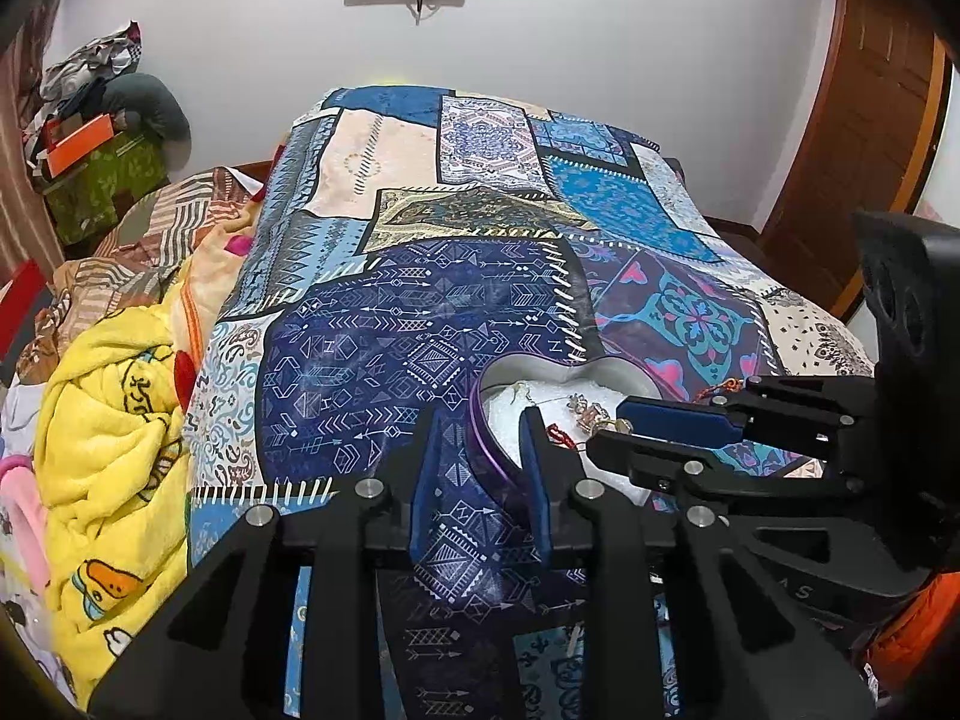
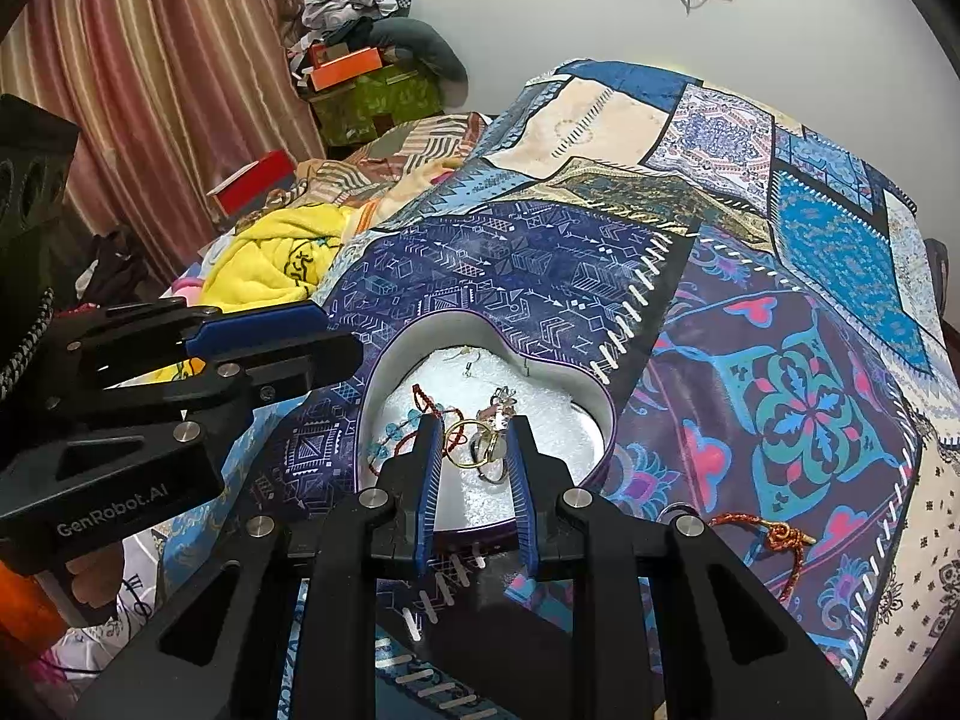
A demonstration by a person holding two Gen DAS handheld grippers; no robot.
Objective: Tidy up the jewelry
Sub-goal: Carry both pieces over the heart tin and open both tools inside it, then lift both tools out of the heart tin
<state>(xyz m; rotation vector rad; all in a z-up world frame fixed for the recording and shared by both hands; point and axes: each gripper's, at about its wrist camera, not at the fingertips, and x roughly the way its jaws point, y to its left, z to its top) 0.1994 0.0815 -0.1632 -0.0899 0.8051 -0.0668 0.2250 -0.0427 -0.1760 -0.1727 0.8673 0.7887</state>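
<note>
Jewelry: small rings point(image 2: 480, 447), beads and cords lying in heart-shaped tin point(image 2: 591, 405) on patchwork bedspread point(image 2: 810, 396). One red cord bracelet point(image 2: 765, 531) outside, right of tin. Light, slippery, easily tangled; rings stiff, cords limp. Grip ring across band. Right gripper point(image 2: 474, 450) narrow around rings, contact apparently absent. Left gripper point(image 1: 480, 450) slightly parted, empty, straddling tin rim.
</note>
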